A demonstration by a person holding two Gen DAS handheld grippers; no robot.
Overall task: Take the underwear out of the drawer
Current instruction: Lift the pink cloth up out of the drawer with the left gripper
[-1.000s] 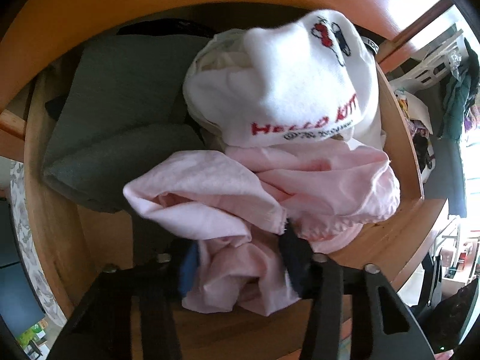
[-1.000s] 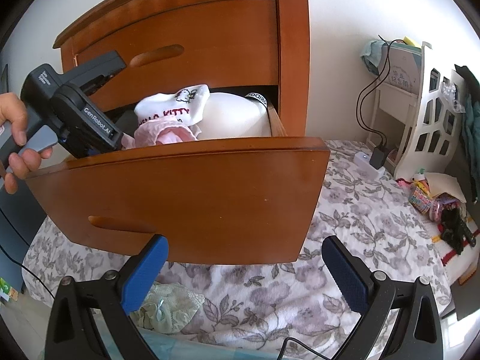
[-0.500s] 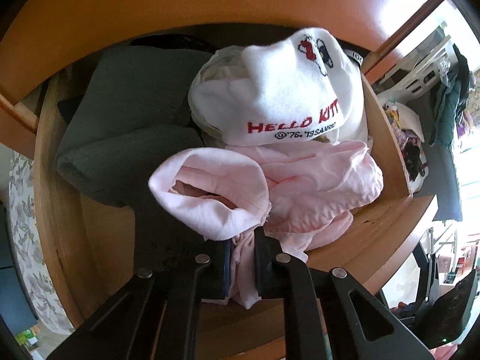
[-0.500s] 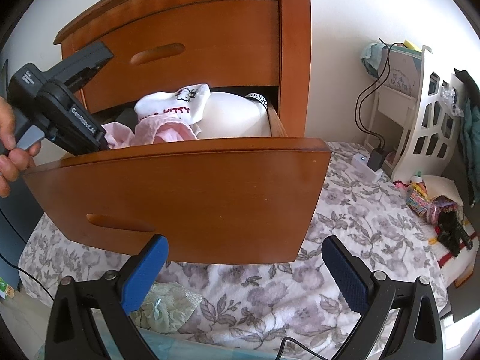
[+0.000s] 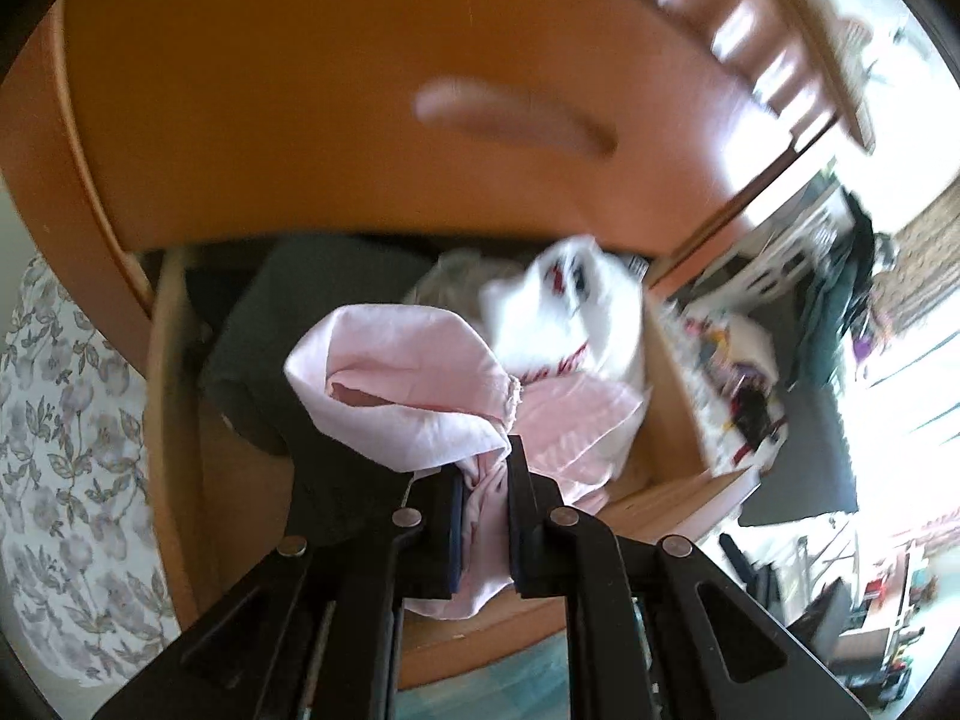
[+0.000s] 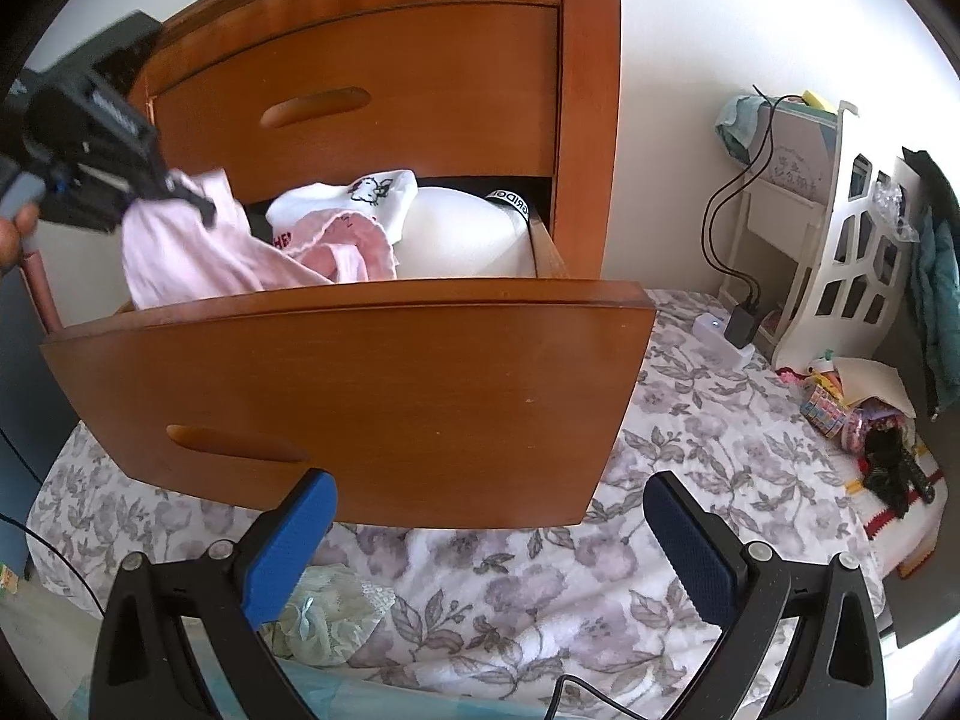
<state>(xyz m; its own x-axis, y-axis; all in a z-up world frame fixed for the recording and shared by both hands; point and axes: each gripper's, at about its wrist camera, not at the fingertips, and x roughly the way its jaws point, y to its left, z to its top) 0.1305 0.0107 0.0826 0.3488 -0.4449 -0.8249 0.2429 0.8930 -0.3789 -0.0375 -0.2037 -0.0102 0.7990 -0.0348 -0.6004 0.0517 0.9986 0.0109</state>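
My left gripper (image 5: 485, 504) is shut on pale pink underwear (image 5: 414, 396), whose cloth is pinched between the pads and bunches up above them. In the right wrist view the left gripper (image 6: 180, 198) holds the pink underwear (image 6: 198, 258) lifted at the left end of the open wooden drawer (image 6: 360, 384), part of the cloth still trailing inside. A white Hello Kitty garment (image 6: 354, 204) and a dark grey folded garment (image 5: 288, 324) lie in the drawer. My right gripper (image 6: 486, 540) hangs open in front of the drawer front, holding nothing.
The chest's closed upper drawer (image 6: 372, 102) sits above the open one. A floral blanket (image 6: 690, 462) covers the bed below. A white shelf unit (image 6: 840, 240), a charger with cables (image 6: 741, 324) and small clutter (image 6: 852, 414) stand at the right.
The left gripper closed on the pink underwear, then rose and tilted, pulling the cloth up out of the drawer's left end. The right gripper stayed where it was.
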